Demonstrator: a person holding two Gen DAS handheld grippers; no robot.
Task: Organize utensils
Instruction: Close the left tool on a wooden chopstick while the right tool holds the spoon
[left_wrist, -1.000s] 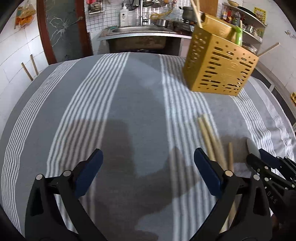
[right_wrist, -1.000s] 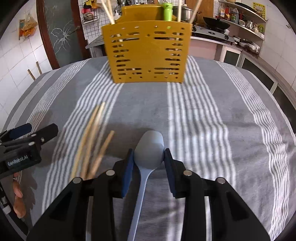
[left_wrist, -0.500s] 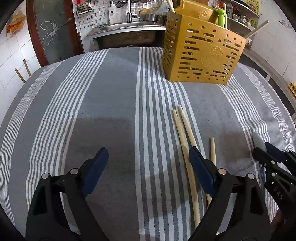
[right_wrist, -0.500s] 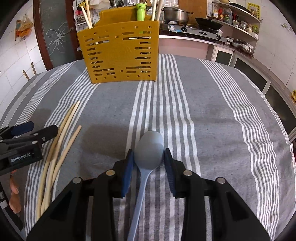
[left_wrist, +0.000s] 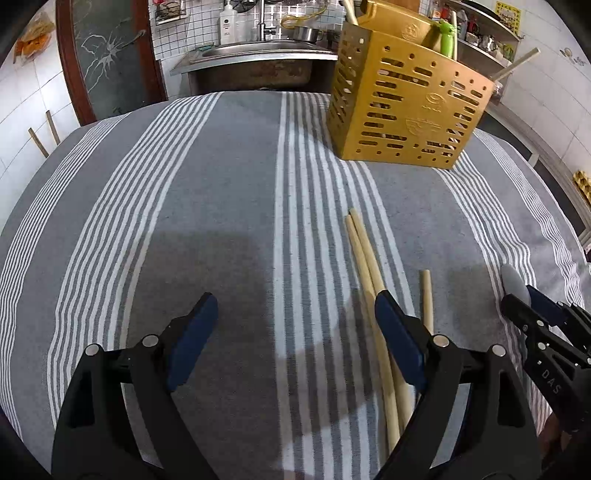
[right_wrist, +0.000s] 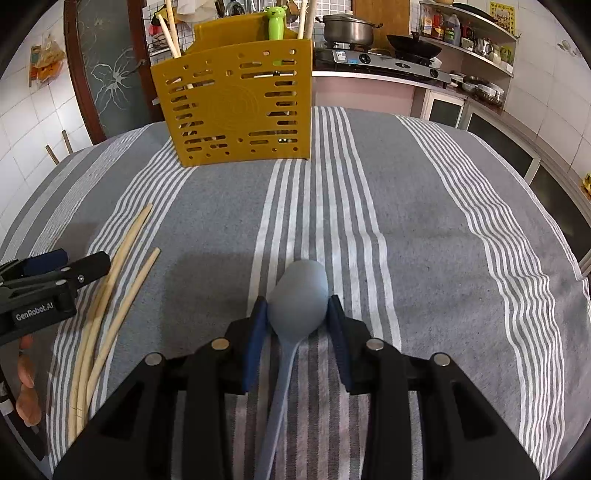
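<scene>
My right gripper (right_wrist: 297, 312) is shut on a grey-blue spoon (right_wrist: 298, 295), bowl forward, held above the striped cloth. It shows at the right edge of the left wrist view (left_wrist: 526, 295), with the spoon tip (left_wrist: 513, 282). My left gripper (left_wrist: 295, 321) is open and empty, low over the cloth; it shows at the left of the right wrist view (right_wrist: 70, 266). Three wooden chopsticks (left_wrist: 369, 269) lie by its right finger, also seen from the right wrist (right_wrist: 110, 295). A yellow perforated utensil holder (right_wrist: 236, 110) stands at the far side, also in the left view (left_wrist: 402, 107).
The holder holds chopsticks, wooden handles and a green frog-topped utensil (right_wrist: 275, 26). A grey striped cloth (left_wrist: 221, 184) covers the table. Behind are a sink (left_wrist: 258, 55), a stove with pots (right_wrist: 369, 44) and shelves. The table edge drops off at the right (right_wrist: 554, 192).
Both views have shifted slightly toward the holder and rightward. The chopsticks now lie closer under my left gripper's right finger. The spoon stays gripped in my right gripper.
</scene>
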